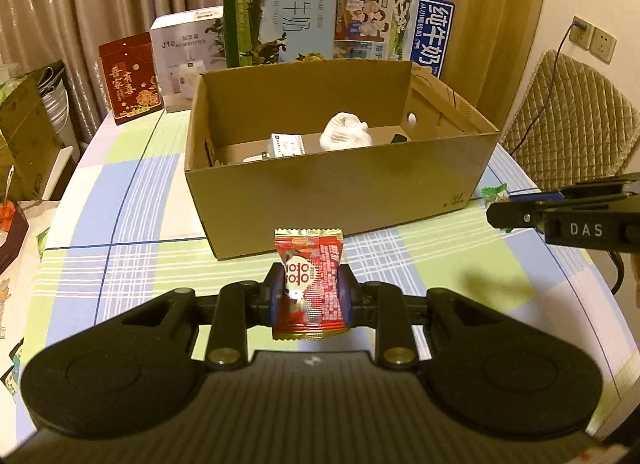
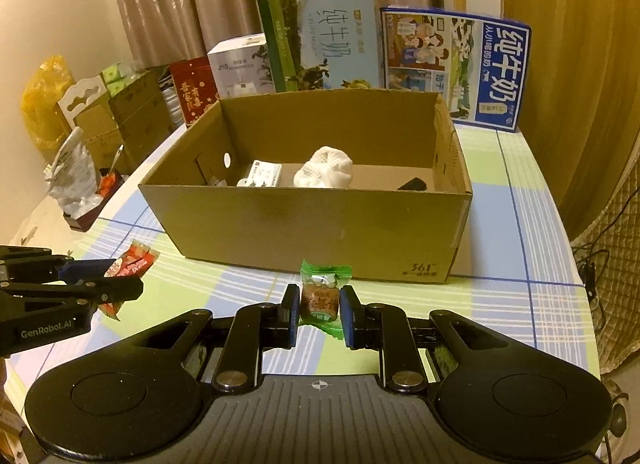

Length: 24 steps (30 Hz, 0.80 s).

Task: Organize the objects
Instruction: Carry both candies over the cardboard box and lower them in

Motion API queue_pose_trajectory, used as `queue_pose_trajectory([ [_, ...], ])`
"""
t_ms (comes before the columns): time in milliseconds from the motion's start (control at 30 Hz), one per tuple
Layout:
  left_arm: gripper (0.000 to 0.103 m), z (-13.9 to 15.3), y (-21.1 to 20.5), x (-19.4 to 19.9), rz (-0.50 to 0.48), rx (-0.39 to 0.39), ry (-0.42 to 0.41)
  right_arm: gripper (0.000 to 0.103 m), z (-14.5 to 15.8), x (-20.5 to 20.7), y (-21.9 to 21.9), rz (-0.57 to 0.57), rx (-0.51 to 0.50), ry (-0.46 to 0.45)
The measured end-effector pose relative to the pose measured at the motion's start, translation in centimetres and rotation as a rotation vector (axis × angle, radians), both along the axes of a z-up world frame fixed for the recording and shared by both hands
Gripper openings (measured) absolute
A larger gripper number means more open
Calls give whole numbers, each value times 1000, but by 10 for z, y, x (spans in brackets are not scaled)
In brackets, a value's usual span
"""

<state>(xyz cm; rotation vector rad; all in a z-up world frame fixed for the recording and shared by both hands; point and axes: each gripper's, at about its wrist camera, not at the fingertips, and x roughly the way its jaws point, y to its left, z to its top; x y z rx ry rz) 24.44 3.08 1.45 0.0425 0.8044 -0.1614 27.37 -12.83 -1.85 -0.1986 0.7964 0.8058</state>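
Red candy (image 1: pixel 310 284): a red foil-wrapped sweet with crimped gold ends; it is clamped upright between the pads of the left hand-held gripper (image 1: pixel 310 294); it is held above the worktop (image 1: pixel 120 248), in front of the near wall of the cardboard box (image 1: pixel 332 200)
Green candy (image 2: pixel 320 298): a green-wrapped sweet with a brown label; it is pinched between the pads of the right hand-held gripper (image 2: pixel 319 310), likewise in front of the box and clear of the checked cloth
Cardboard box: open-topped, set on the worktop; a crumpled white cloth (image 2: pixel 325 168), a small white packet (image 2: pixel 264 174) and a dark item (image 2: pixel 414 184) are seen on its floor
Behind the box: two milk cartons (image 1: pixel 280 16) are stood upright; a white humidifier box (image 1: pixel 186 56) and a red gift box (image 1: pixel 132 78) are ranged to their left
Right edge: a padded chair (image 1: pixel 568 116) is seen beside the worktop
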Motion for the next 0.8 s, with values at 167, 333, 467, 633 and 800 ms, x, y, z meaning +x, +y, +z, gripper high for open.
queue_pose_trajectory([
  [167,23,-1,-2,3,-4,-1,1,18,-1,-1,2,4,-5,-2],
  [333,23,-2,-4,2,-14,1,0,18,0,-3,6,10,-9,-7],
  [467,23,-1,-6,2,-19,1,-2,18,2,-5,7,14,-9,-15],
  [633,23,11,-7,-2,-28,32,-57,18,14,-2,1,-12,16,-60],
  [800,23,28,-3,7,-8,33,-100,18,29,11,0,-50,31,-83],
])
